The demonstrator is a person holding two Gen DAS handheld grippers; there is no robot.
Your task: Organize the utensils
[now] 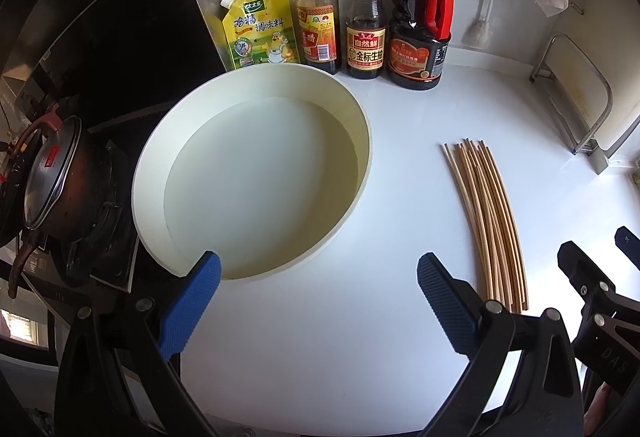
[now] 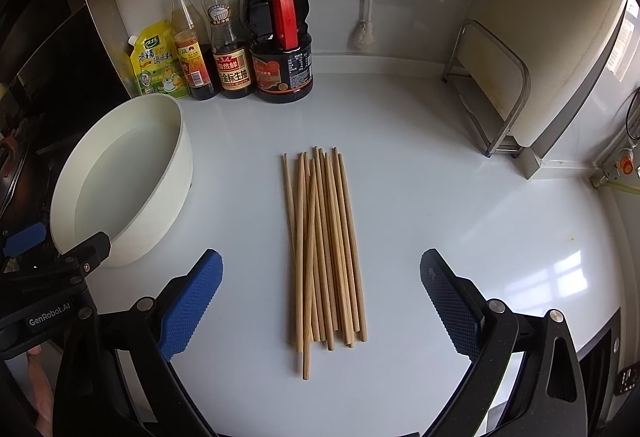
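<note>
Several wooden chopsticks (image 2: pixel 324 249) lie side by side in a loose bundle on the white counter, running away from me. My right gripper (image 2: pixel 320 289) hovers open just above their near ends, a blue pad on either side. In the left wrist view the same chopsticks (image 1: pixel 488 221) lie to the right of a wide cream basin (image 1: pixel 360 125), which holds nothing. My left gripper (image 1: pixel 318 293) is open over bare counter, its left pad at the basin's near rim. The basin (image 2: pixel 176 157) also shows at the left of the right wrist view.
A yellow seasoning pouch (image 1: pixel 260 29) and three sauce bottles (image 1: pixel 366 9) stand along the back wall. A stove with a lidded pot (image 1: pixel 52 177) borders the counter's left edge. A metal rack (image 2: pixel 488 89) stands at the right, and a brush (image 2: pixel 366 17) and cloths hang on the wall.
</note>
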